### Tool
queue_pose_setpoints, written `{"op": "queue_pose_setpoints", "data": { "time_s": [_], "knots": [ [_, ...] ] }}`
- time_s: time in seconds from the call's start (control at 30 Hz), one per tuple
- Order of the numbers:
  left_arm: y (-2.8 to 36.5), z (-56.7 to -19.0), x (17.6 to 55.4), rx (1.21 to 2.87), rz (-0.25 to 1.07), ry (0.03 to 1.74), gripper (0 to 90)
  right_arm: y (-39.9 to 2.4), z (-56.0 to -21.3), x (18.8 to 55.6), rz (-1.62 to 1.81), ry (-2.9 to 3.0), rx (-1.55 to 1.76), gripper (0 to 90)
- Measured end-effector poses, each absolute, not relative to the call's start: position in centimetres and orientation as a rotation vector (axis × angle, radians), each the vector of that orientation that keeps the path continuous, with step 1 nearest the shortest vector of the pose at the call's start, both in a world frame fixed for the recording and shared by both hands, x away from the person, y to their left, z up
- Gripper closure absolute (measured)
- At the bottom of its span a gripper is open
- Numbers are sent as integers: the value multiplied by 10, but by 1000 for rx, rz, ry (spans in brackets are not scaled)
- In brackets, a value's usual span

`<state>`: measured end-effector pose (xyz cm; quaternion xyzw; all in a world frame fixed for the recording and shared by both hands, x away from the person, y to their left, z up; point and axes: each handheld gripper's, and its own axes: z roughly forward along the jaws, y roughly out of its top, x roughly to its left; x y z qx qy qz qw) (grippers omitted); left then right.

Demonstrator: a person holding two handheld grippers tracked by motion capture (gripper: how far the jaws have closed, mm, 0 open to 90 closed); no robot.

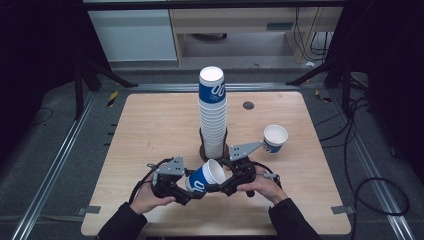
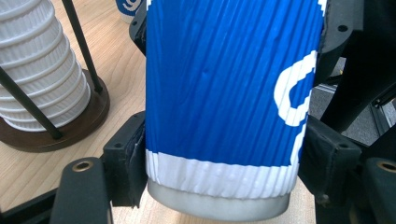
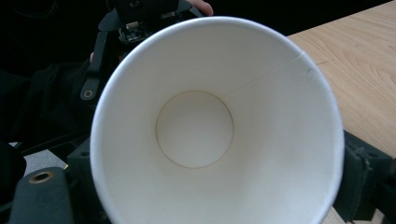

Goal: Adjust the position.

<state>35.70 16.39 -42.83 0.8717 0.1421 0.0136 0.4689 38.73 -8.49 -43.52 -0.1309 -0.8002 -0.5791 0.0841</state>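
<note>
My left gripper [image 1: 192,187] is clamped across the blue paper cup's [image 1: 205,178] base; my right gripper [image 1: 220,186] grips near its rim. The cup hangs tilted above the table's [image 1: 150,125] near edge, before the cup stack [image 1: 213,112]. Another cup [image 1: 275,138] stands right.

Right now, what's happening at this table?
A person holds a blue paper cup tilted between both grippers: the left gripper clamps near its base, the right gripper at its rim end. Behind them a tall cup stack stands in a rack, and a single cup sits to its right.
</note>
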Motion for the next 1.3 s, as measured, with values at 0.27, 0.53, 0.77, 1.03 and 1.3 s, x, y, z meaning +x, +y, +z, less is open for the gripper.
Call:
{"op": "queue_pose_setpoints", "data": {
  "time_s": [0.27,0.53,0.77,1.03,1.3],
  "knots": [
    [167,-427,360,2142,6,375,213,-87,-431,386,-1735,-2431,-381,155],
    [164,-435,364,2242,-25,397,185,-87,-430,385,-1617,-2598,-372,152],
    [152,-447,361,2337,-60,358,208,-74,-438,381,-1497,-2641,-318,150],
    [151,-448,360,2341,-66,342,276,-70,-439,379,-1479,-2632,-295,144],
    [160,-443,363,2273,-28,388,279,-77,-433,383,-1608,-2614,-366,78]
  ]
}}
